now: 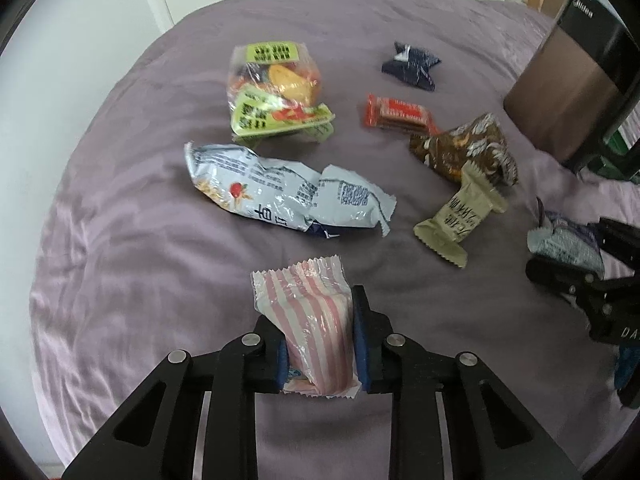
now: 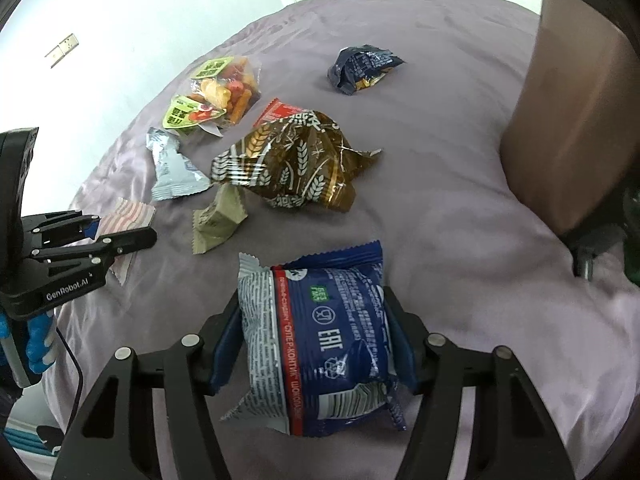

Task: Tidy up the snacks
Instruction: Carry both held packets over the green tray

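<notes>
On the bed [image 1: 120, 240], near the brown wheat-print bag [image 1: 464, 152]: six snacks unsorted; my left gripper [image 1: 320, 344] jaws clamp the striped packet [image 1: 312, 320], right gripper [image 2: 312, 344] jaws squeeze the blue packet [image 2: 332, 340].

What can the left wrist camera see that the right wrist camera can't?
Only the left wrist view shows the whole crinkled silver-white snack bag and the red wafer bar nearly uncovered.

Only the right wrist view shows the print on the blue snack pack, which sits between the right gripper's pads.

Both show the purple bedsheet, the brown wheat-pattern bag, the beige bar, the orange snack bag, and the pink-striped packet pinched in the left gripper.
</notes>
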`<state>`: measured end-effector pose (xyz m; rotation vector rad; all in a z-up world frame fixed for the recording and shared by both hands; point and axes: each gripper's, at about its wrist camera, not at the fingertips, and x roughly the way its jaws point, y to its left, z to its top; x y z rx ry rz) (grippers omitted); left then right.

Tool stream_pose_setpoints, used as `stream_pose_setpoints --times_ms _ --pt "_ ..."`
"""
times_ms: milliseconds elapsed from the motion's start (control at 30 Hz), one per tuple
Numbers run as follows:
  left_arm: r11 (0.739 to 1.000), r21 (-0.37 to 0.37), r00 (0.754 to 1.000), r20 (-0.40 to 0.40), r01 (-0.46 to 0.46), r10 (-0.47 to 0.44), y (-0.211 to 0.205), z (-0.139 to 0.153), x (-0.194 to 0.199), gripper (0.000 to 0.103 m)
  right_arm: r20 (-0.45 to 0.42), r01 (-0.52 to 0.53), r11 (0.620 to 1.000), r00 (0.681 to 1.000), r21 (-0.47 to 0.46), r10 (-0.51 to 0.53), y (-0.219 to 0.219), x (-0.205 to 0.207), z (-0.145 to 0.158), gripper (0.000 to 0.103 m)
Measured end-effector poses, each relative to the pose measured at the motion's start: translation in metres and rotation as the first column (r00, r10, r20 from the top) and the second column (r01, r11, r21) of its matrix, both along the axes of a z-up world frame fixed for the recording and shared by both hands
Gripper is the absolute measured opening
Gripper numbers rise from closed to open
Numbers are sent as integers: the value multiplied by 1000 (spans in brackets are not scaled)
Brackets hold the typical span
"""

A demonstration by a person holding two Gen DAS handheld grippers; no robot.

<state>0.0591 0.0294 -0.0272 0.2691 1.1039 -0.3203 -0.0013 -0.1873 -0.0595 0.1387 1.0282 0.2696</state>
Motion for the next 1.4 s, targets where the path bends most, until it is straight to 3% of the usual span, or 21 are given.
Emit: stream_pose_setpoints --times_ms 367,600,900,1133,1400 --pt "998 -49 997 70 -31 34 1 55 -37 21 76 19 1000 997 -1 -19 1 -53 55 80" --pt "996 -88 994 105 28 -19 -22 91 -80 21 142 80 997 987 -3 -78 -25 -105 86 80" --pt "976 -129 976 148 178 -159 -106 131 -136 22 221 203 979 954 10 -201 -95 -176 113 80" --pt "937 -131 938 171 324 -300 -199 154 -169 22 287 344 938 897 27 -337 -173 -217 130 80" --pt "894 -169 904 188 415 -384 -320 168 -159 22 332 488 873 822 10 -463 -273 -212 140 80"
